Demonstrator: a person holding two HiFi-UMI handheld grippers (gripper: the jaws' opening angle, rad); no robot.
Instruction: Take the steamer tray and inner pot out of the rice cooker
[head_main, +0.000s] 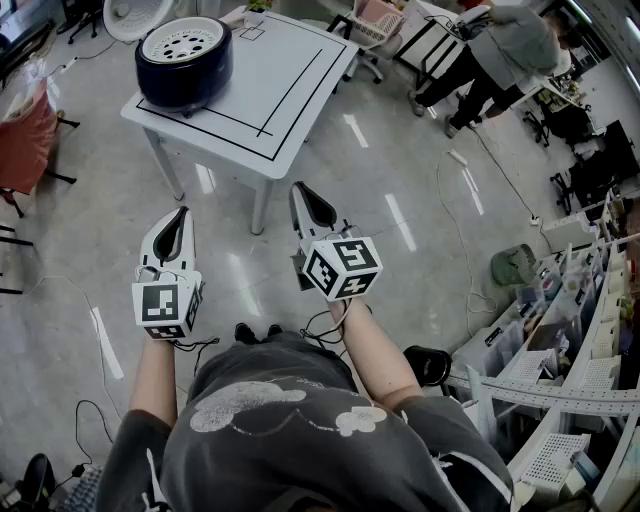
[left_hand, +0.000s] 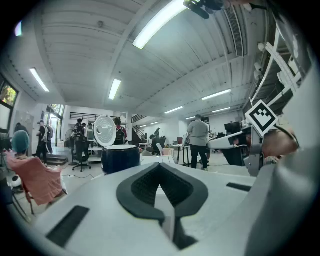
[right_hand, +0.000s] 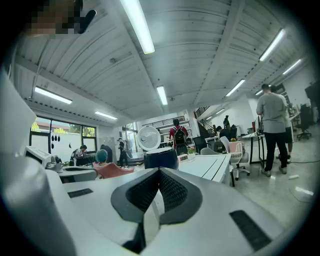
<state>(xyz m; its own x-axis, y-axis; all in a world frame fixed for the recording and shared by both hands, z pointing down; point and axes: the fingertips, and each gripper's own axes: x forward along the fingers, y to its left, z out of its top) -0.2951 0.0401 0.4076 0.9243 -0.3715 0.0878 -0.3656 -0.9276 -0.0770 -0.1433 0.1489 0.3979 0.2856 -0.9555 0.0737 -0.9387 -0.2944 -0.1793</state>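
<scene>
A dark blue rice cooker stands on the far left part of a white table, lid swung up. A white perforated steamer tray sits in its top. The inner pot is hidden beneath it. Both grippers hang in front of me over the floor, well short of the table. My left gripper is shut and empty. My right gripper is shut and empty too. The left gripper view shows the cooker ahead with its lid up; the right gripper view shows the cooker too.
The table carries black marking lines and has legs near me. A person stands at the back right by desks. A red chair is at the left. Shelving lines the right side. Cables lie on the floor.
</scene>
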